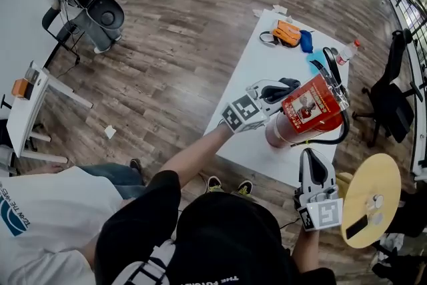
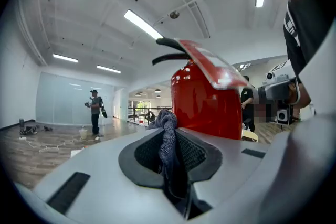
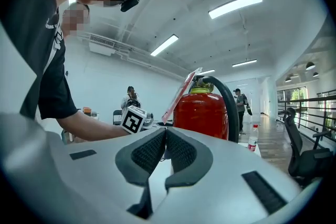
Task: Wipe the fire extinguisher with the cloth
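Note:
The red fire extinguisher (image 1: 307, 110) stands on the white table (image 1: 253, 70) near its front edge, with a black hose and a tag hanging from its top. My left gripper (image 1: 285, 86) is at the extinguisher's left side, shut on a dark grey cloth (image 2: 168, 134). In the left gripper view the red cylinder (image 2: 205, 107) rises just beyond the cloth. My right gripper (image 1: 309, 157) hangs below the table's front edge, apart from the extinguisher (image 3: 202, 113), shut with nothing between its pads (image 3: 181, 149).
An orange item (image 1: 288, 32), blue objects (image 1: 306, 41) and a water bottle (image 1: 347, 51) lie at the table's far end. A round yellow stool (image 1: 370, 200) is by my right gripper. A black office chair (image 1: 390, 100) stands right of the table. People stand around the room.

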### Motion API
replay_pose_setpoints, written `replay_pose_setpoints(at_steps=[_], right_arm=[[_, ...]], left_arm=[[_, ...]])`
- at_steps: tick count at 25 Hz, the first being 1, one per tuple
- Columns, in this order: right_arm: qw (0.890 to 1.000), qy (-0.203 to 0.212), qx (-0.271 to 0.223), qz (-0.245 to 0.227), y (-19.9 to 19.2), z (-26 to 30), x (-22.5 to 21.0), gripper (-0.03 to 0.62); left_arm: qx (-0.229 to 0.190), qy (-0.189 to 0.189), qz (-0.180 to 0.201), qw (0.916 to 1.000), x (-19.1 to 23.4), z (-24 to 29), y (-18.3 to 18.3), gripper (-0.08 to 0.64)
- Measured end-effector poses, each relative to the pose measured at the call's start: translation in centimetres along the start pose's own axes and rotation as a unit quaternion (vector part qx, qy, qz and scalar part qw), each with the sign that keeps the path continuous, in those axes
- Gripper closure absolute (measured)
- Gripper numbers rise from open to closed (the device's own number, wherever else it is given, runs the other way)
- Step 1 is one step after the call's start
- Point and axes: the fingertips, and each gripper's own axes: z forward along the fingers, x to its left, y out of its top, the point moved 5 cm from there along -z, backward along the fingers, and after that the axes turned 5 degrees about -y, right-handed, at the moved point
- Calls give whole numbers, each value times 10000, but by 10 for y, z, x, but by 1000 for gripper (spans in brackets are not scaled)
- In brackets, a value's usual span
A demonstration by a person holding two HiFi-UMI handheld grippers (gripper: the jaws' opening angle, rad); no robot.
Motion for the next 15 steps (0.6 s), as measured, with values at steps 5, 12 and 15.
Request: replay_pose_setpoints(at_steps=[5,12,15], right_arm=[[9996,70,281,31,-14,1,6,572],[9970,243,683,258,-35,14,23,572],[9969,361,636,286,-38,22,29,572]], left_arm=[[556,-101,-461,9973,3,13,-75,494],[1057,-9,-1087,9884,-8,13,-166,495],[1127,115,-1322,9847,-10,5,-183,495]])
